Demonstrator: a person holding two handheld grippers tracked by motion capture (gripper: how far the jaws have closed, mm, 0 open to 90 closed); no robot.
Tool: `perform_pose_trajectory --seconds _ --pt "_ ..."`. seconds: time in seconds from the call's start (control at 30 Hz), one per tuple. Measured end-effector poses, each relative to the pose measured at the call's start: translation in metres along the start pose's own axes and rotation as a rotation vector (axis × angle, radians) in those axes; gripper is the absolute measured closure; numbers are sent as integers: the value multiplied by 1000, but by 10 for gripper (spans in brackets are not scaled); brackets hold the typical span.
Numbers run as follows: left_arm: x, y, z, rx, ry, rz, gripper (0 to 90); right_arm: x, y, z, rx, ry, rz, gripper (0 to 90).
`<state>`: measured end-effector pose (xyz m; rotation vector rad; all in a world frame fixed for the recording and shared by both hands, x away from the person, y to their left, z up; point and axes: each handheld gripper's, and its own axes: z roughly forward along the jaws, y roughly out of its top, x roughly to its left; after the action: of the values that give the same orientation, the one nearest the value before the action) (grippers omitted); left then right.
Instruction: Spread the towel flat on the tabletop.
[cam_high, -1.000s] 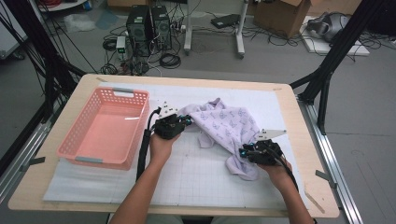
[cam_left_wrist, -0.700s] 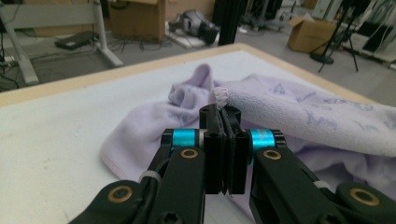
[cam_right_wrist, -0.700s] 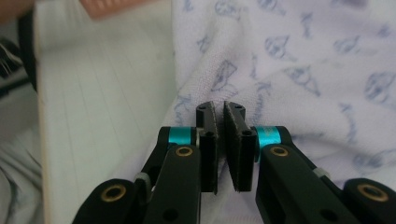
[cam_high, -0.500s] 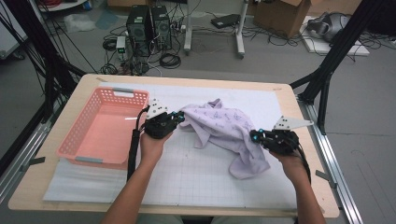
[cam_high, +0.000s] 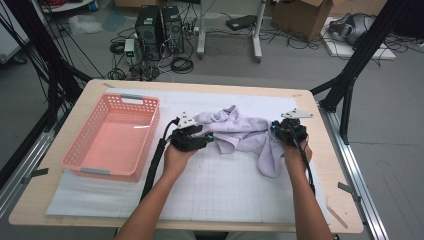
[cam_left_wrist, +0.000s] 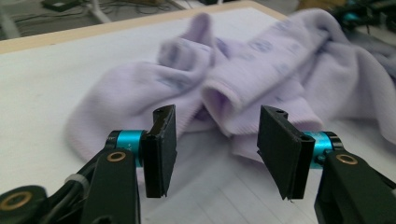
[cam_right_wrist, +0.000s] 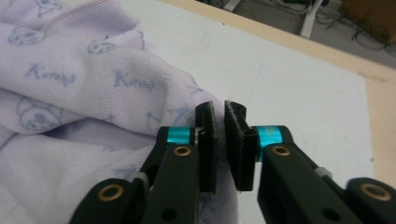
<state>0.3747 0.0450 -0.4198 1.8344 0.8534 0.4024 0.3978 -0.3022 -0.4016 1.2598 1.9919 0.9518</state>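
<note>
We see even, soft overhead light; the white worktop (cam_high: 225, 185) is bright, without glare. Shadows under the arms are faint. The high view is slightly soft, and lines bend at its edges. In the left gripper view the cloth (cam_left_wrist: 261, 79) is blurred; the right gripper view keeps its print sharp, the background soft.

Light wooden table (cam_high: 330, 165) standing on grey floor, carrying a white gridded mat (cam_high: 220, 185) across most of its top. Lying on the mat: a pink plastic basket (cam_high: 112, 137) at the left and a crumpled lilac printed garment (cam_high: 245, 132) near the middle, spreading toward the right. Bare wood showing along the table's edges around the mat.
</note>
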Motion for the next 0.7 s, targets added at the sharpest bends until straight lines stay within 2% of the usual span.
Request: perform_pose_trajectory --seconds 0.07,0.13,0.17,0.3,0.37,0.47,0.53,0.63,0.7 --pt "-4 -3 0 39 -35 27 472 1 0 -6 1 1 12 653" --pt "-7 -5 2 77 -72 51 478 3 3 -17 -22 12 -5 591" --pt "-9 -6 3 92 -91 69 495 5 5 -24 -41 13 -13 572" --pt "-21 -8 10 109 -145 114 548 11 8 -54 -109 72 -24 550" --pt "-26 -11 16 126 -150 134 554 15 4 -66 -126 110 -30 551" --pt "-33 -14 27 159 -154 147 538 23 -9 -73 -99 165 -65 553" --pt "-38 -16 34 177 -151 154 520 27 -22 -74 -86 197 -66 560" --pt "-45 -18 44 209 -110 188 514 31 -40 -70 -49 226 -61 566" --pt "-49 -18 49 234 -82 208 552 33 -49 -66 -19 251 -65 568"
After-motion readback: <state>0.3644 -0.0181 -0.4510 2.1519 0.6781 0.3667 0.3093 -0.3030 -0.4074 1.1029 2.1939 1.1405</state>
